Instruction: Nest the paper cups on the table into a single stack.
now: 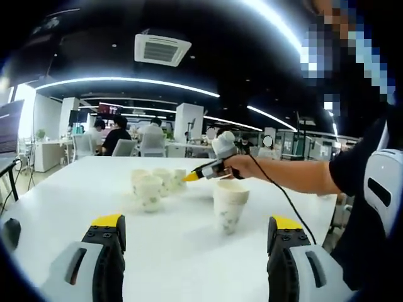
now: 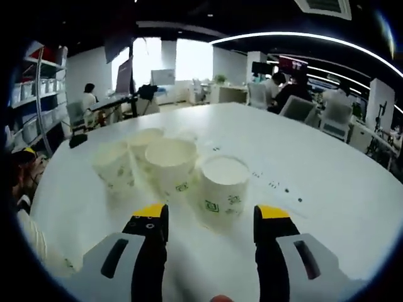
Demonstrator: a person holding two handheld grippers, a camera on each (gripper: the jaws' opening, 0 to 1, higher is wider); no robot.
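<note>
No legible text is found. Green printed marks are seen on the paper cups (image 2: 222, 182) standing on the white table (image 2: 327, 182), and a red-lit sign (image 2: 291, 63) is hung far behind, but neither can be read.

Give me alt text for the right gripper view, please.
The right gripper, jaws open, points at the nearest paper cup upright on a white table. More cups cluster to its left, and an office with seated people lies behind.
</note>
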